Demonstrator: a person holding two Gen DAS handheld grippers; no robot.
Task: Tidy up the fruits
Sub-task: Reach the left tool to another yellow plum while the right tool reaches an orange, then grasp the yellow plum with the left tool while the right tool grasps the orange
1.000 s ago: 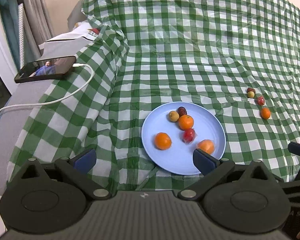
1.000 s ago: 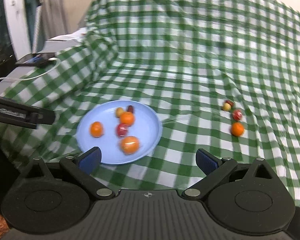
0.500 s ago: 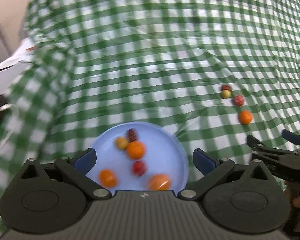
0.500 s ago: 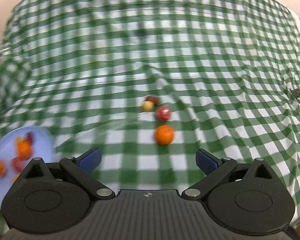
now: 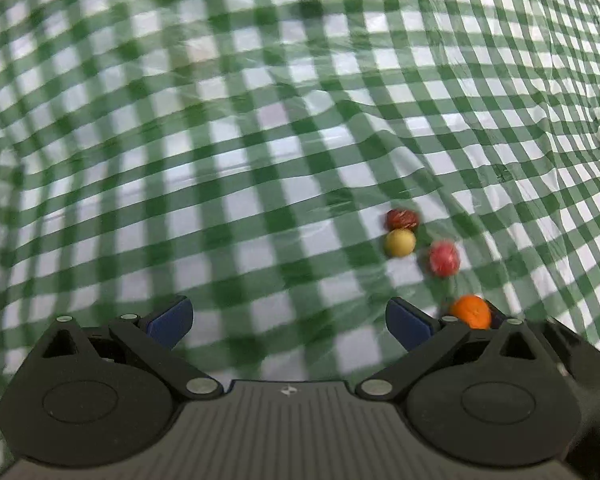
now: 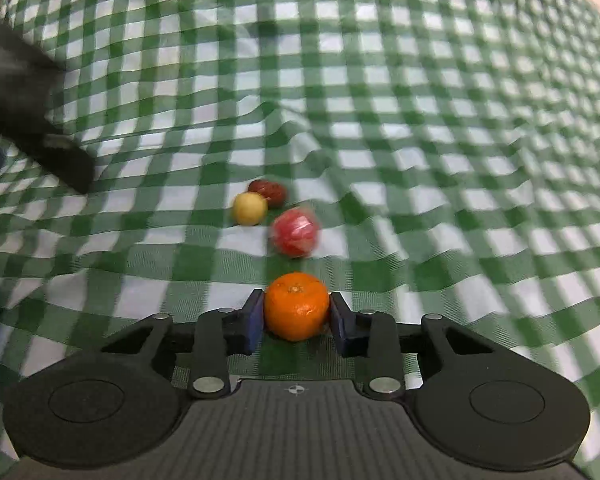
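Step in hand: picking up the orange (image 6: 297, 306) from the checked cloth (image 6: 420, 120). The right gripper (image 6: 297, 312) has both pads against the orange's sides, jaws narrowed onto it, fruit centred between the tips and apparently resting on the cloth. Next move likely calls for a straight lift, then a carry to wherever the fruit is gathered. Red fruit (image 6: 295, 232), yellow fruit (image 6: 249, 208) and dark red fruit (image 6: 269, 191) lie just beyond. Left gripper (image 5: 288, 322) has jaws wide apart, holding nothing.

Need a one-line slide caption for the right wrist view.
Right gripper jaws closed on the orange on the green checked cloth, three small fruits just beyond.
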